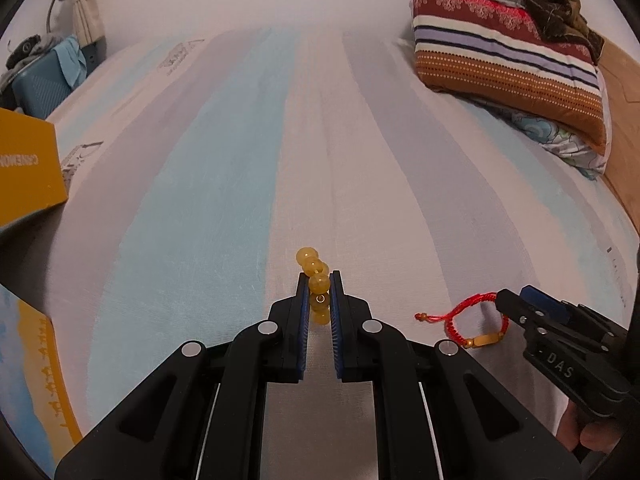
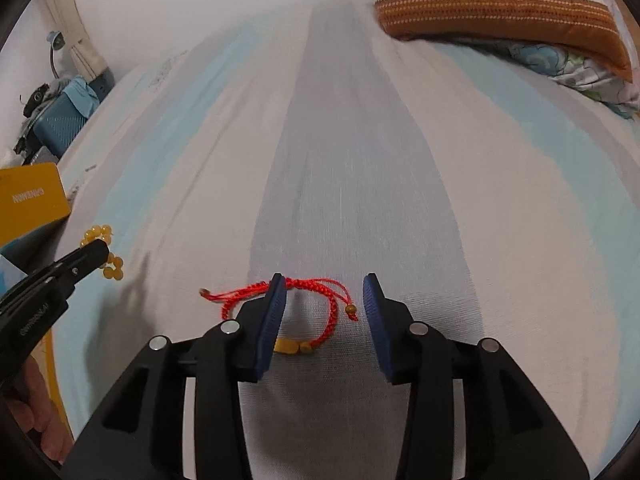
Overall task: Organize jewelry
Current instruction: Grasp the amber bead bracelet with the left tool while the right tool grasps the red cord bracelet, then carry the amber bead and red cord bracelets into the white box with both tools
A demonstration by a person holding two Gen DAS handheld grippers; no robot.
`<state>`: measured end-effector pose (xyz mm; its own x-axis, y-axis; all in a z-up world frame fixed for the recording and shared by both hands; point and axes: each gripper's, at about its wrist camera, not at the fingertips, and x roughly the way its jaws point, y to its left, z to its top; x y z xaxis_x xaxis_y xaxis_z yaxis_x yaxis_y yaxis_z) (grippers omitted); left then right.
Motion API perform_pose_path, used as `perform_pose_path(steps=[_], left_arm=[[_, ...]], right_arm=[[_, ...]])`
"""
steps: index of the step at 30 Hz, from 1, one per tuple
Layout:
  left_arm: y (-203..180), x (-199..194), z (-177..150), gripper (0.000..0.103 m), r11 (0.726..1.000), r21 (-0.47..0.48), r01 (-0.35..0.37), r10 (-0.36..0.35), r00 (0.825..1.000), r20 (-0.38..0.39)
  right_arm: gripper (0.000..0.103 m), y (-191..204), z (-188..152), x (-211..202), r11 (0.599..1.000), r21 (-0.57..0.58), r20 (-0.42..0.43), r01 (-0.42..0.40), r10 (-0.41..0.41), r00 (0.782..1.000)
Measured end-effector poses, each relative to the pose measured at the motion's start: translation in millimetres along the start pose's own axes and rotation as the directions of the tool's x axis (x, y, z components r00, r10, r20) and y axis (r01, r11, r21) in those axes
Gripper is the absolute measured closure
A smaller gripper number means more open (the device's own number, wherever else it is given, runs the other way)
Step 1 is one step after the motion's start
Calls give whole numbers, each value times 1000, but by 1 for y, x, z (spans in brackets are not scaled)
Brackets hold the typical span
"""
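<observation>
My left gripper (image 1: pixel 319 280) is shut on a yellow bead bracelet (image 1: pixel 316 276); the beads stick out past its fingertips, just above the striped bedsheet. The bracelet also shows in the right wrist view (image 2: pixel 105 254), pinched by the left gripper (image 2: pixel 98 250). A red string bracelet (image 2: pixel 316 308) with a gold bar and small beads lies flat on the sheet. My right gripper (image 2: pixel 325 280) is open around it, fingers on either side. In the left wrist view the red bracelet (image 1: pixel 456 320) lies at the right gripper's tip (image 1: pixel 505 300).
A yellow box (image 1: pixel 24 168) sits at the left edge of the bed, also in the right wrist view (image 2: pixel 28 200). Striped pillows (image 1: pixel 504 56) and a brown blanket lie at the far right. A blue suitcase (image 1: pixel 40 88) stands beside the bed.
</observation>
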<state>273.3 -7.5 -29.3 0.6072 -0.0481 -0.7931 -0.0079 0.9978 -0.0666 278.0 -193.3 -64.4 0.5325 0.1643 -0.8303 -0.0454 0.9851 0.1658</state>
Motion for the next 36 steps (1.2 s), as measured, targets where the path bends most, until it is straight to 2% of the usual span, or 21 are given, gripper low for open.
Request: perform_pose_path(steps=[2, 3, 4, 6, 7, 8, 23, 28, 36], left_arm=[[0, 1, 0, 94, 1000, 1, -2, 2, 1000, -1], [-1, 1, -1, 94, 1000, 1, -2, 2, 1000, -1], [-1, 0, -1, 94, 1000, 1, -3, 3, 1000, 1], [0, 0, 0, 94, 1000, 0, -4, 4, 1000, 2], [0, -1, -1, 94, 1000, -1, -4, 4, 1000, 3], [0, -2, 0, 94, 1000, -2, -6, 6, 1000, 6], [-3, -23, 1, 94, 1000, 13, 7, -7, 999, 40], [-3, -36, -7, 94, 1000, 10, 27, -27, 999, 42], [-3, -72, -27, 94, 1000, 14, 17, -18, 999, 46]], right_arm=[[64, 0, -1, 9, 1000, -7, -29, 10, -10, 1000], [69, -1, -3, 12, 1000, -9, -42, 8, -8, 999], [77, 0, -4, 16, 1000, -20, -55, 13, -14, 998], [86, 3, -5, 18, 998, -50, -59, 32, -35, 998], [96, 5, -5, 17, 998, -58, -61, 29, -33, 998], [97, 6, -5, 15, 998, -62, -61, 24, -28, 998], [98, 20, 4, -52, 998, -68, 109, -3, 10, 994], [97, 18, 3, -60, 997, -75, 117, 4, 5, 993], [97, 22, -9, -83, 998, -63, 117, 14, -6, 993]])
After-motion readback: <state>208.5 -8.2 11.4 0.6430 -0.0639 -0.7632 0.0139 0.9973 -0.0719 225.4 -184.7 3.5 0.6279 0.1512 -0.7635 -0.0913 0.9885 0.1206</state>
